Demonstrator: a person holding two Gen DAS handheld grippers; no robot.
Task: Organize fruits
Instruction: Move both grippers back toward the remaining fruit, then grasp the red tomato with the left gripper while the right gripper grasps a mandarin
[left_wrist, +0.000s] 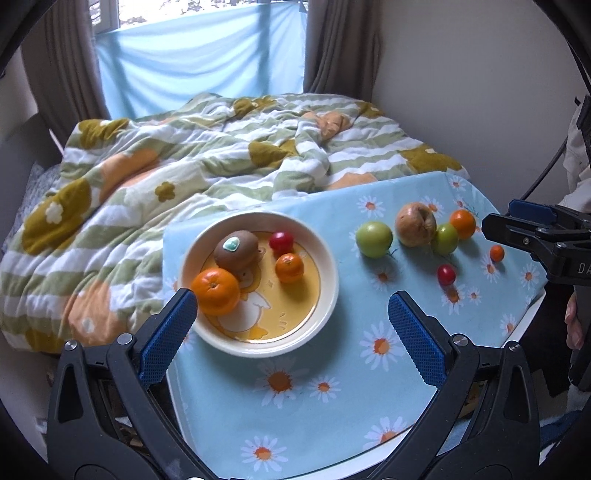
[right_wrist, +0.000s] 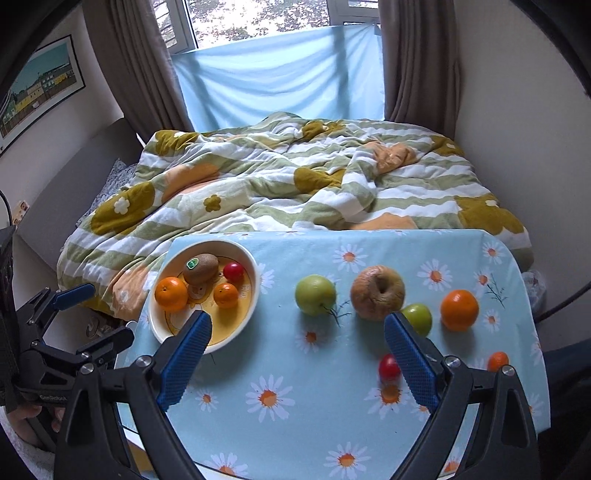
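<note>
Table (right_wrist: 295, 424) with bowl (right_wrist: 255, 273) at its left holding four fruits; six lie loose at right. We hold the left gripper (left_wrist: 291, 321) and right gripper (right_wrist: 297, 350) wide open, empty. We should straddle the green apple (right_wrist: 315, 294) squarely before closing. Only the right view shows the wrinkled fruit's (right_wrist: 377, 291) hollow.

Open cloth (right_wrist: 288, 354) lies between the bowl (right_wrist: 255, 284) and the green apple (right_wrist: 315, 294).
</note>
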